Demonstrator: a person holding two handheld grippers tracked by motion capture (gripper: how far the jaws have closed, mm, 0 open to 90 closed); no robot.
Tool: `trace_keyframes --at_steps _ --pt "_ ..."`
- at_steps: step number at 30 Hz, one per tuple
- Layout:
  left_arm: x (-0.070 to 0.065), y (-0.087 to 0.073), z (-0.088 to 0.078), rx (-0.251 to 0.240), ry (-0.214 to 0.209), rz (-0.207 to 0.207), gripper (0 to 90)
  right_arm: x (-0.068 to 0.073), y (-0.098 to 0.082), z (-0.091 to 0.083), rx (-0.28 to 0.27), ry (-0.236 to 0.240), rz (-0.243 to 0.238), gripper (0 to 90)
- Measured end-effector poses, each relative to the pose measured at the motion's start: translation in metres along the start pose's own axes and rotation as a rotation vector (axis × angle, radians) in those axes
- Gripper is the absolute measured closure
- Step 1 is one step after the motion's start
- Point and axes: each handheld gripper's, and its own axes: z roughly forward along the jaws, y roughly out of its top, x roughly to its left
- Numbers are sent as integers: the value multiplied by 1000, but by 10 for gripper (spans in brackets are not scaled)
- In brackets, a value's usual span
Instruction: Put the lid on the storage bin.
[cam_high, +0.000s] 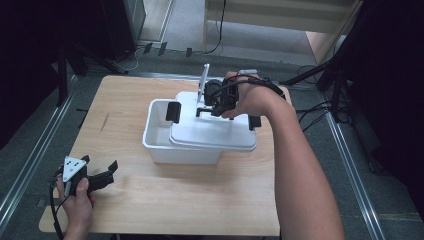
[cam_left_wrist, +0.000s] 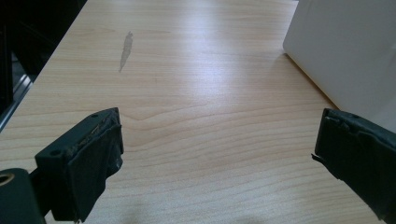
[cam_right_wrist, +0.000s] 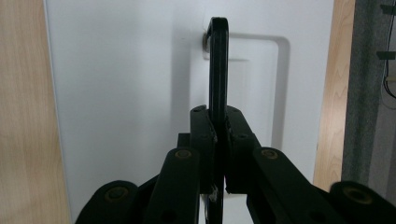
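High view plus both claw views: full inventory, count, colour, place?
box: 1, white, mid-table, open at its left end
lid: 1, white, lying over the box, shifted right so it overhangs that side
lid handle: 1, black, standing up from the lid's recessed middle
latches: 2, black, one on the lid's left end, one on its right end
table: 1, light wood with a grey streak near its left edge
cables: several, black, on the floor right of the table
left claw: 1, black, open, over bare table at the near left corner
right claw: 1, black, shut on the lid handle
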Motion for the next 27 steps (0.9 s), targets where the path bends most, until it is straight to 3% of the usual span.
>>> trace_keyframes --at_steps 1,6,8,11,27 --pt "0 0 0 0 0 0 18 -1 1 1 -14 3 -17 850" --pt "0 0 0 0 -1 -1 18 -1 10 4 -13 9 -6 850" --pt "0 0 0 0 -1 -1 18 -3 14 6 -25 7 -28 850" --pt "0 0 0 0 -2 -2 17 -2 21 7 -17 9 -16 850" --pt "1 0 0 -2 -6 -6 18 -2 53 18 -12 33 -45 850"
